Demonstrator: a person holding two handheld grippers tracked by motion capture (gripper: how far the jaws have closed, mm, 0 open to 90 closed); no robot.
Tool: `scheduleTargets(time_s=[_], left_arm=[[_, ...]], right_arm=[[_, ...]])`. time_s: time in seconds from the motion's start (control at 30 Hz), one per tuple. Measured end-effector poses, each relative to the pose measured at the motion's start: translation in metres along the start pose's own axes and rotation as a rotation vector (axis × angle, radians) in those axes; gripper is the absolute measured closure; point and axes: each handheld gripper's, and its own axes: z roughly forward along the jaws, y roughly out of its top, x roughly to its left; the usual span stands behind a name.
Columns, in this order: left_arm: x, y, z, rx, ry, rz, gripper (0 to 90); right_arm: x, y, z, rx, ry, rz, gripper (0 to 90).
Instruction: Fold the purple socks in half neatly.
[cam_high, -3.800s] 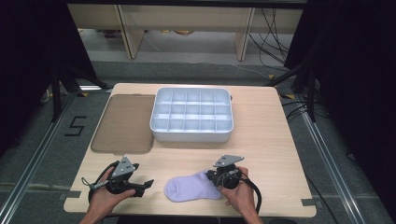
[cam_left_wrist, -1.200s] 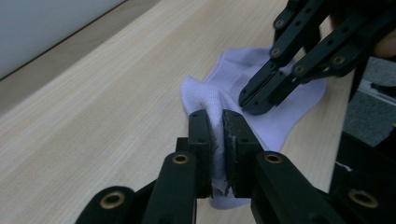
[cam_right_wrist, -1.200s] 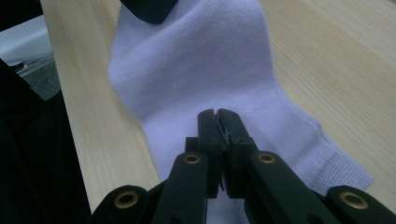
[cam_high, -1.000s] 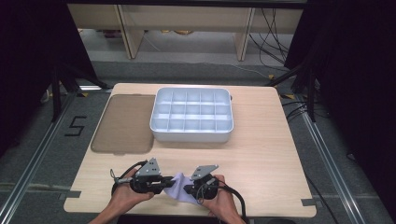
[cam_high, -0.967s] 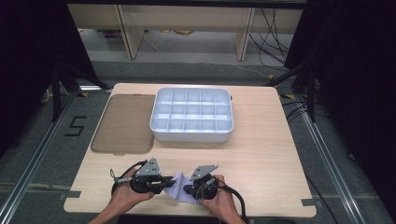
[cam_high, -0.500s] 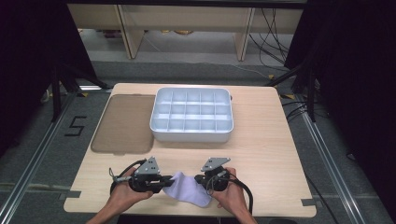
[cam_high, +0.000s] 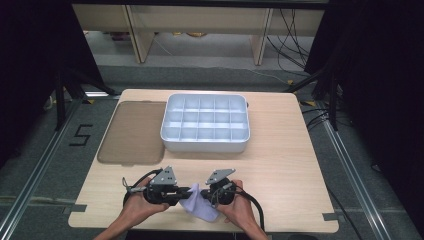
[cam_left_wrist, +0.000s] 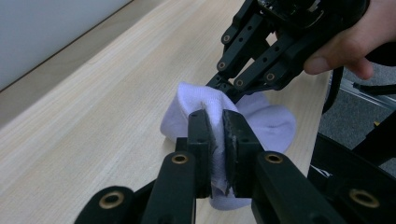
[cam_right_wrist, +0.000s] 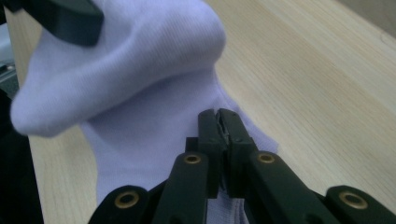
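Observation:
A pale lilac sock (cam_high: 201, 209) lies bunched near the table's front edge, between my two grippers. My left gripper (cam_high: 189, 192) comes in from the left, and its jaws are shut on a fold of the sock (cam_left_wrist: 273, 125). In the left gripper view that gripper (cam_left_wrist: 215, 115) has fabric squeezed between its pads. My right gripper (cam_high: 208, 194) meets it from the right. In the right gripper view my right gripper (cam_right_wrist: 218, 115) is shut on a thin edge of the sock (cam_right_wrist: 140, 88). Part of the sock is raised off the wood.
A white tray (cam_high: 205, 144) with several compartments stands mid-table, farther back. A flat brown lid (cam_high: 132, 131) lies to its left. The wooden table (cam_high: 285, 175) ends close behind both hands, and cables trail from the grippers.
Since the earliest frame the left gripper has come right to the sock and both grippers have closed on it. The flat sock is now bunched. Over the last second little has moved.

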Motion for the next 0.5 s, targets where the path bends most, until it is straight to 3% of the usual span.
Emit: scheduleTargets(time_s=[0.07, 0.1, 0.23, 0.3, 0.33, 0.4, 0.5], left_arm=[[0.0, 0.0, 0.001, 0.006, -0.001, 0.002, 81.9], [0.002, 0.0, 0.0, 0.022, 0.006, 0.021, 81.9], [0.001, 0.0, 0.001, 0.017, 0.001, 0.006, 81.8], [0.001, 0.0, 0.002, 0.017, -0.001, 0.003, 81.8], [0.001, 0.0, 0.003, 0.017, -0.004, -0.007, 81.7], [0.002, 0.001, 0.003, 0.036, 0.003, 0.013, 81.4], [0.001, 0.002, 0.005, 0.036, 0.0, 0.01, 81.2]], right_arm=[[-0.002, 0.001, -0.002, 0.001, 0.007, -0.001, 87.0], [-0.005, 0.001, -0.011, -0.028, 0.02, 0.03, 87.0], [-0.009, 0.0, -0.028, -0.076, -0.014, 0.003, 87.0], [-0.01, -0.004, -0.042, -0.062, -0.019, 0.006, 87.0], [-0.009, -0.008, -0.044, -0.08, -0.025, 0.018, 87.0], [-0.008, -0.021, -0.052, -0.05, -0.016, 0.027, 87.0], [-0.004, -0.028, -0.053, -0.032, -0.009, 0.024, 87.0]])
